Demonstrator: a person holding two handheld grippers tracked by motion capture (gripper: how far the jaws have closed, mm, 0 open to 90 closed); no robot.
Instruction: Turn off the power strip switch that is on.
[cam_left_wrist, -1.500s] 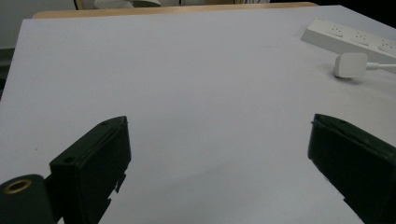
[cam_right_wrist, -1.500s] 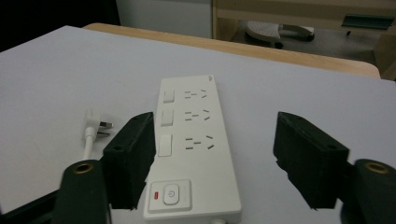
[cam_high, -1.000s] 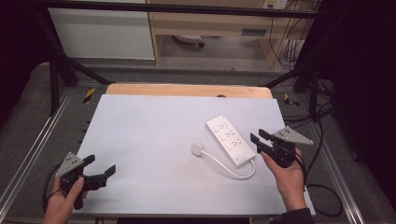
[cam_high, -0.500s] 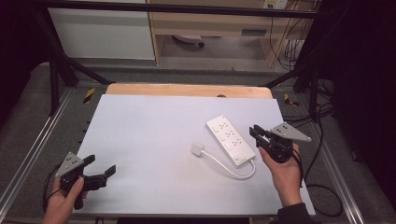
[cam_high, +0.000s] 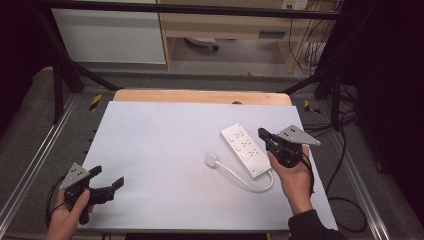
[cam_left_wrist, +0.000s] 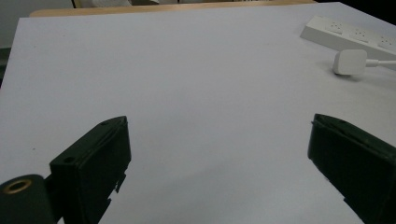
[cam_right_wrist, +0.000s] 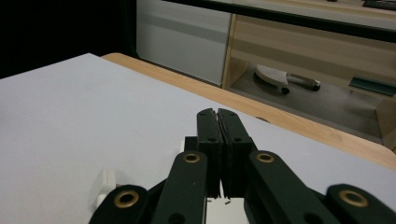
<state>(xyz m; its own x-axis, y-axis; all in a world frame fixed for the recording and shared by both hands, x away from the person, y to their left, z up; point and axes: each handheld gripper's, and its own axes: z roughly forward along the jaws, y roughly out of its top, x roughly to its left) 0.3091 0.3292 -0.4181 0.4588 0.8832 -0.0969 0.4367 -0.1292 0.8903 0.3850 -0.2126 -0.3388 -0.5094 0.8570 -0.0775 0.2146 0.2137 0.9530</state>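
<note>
A white power strip (cam_high: 244, 148) lies at an angle on the right half of the white tabletop (cam_high: 165, 145). Its cord (cam_high: 250, 182) loops round to a white plug (cam_high: 212, 160) lying beside it. My right gripper (cam_high: 262, 133) is shut with nothing in it, and its tips hover over the strip's right edge. In the right gripper view the jaws (cam_right_wrist: 217, 115) are pressed together, with the plug (cam_right_wrist: 105, 181) low at the left. My left gripper (cam_high: 107, 176) is open near the front left corner. In the left gripper view its jaws stand wide apart, with the strip (cam_left_wrist: 351, 33) and plug (cam_left_wrist: 350, 61) far off.
A wooden strip (cam_high: 200, 96) borders the table's far edge. Metal rails (cam_high: 35, 165) run along both sides. Cables (cam_high: 345, 200) hang off the right side. A cabinet (cam_high: 110, 32) and shelving stand beyond the table.
My right gripper has moved forward and to the left, from beside the strip's near end to over its right edge. The left gripper has stayed put.
</note>
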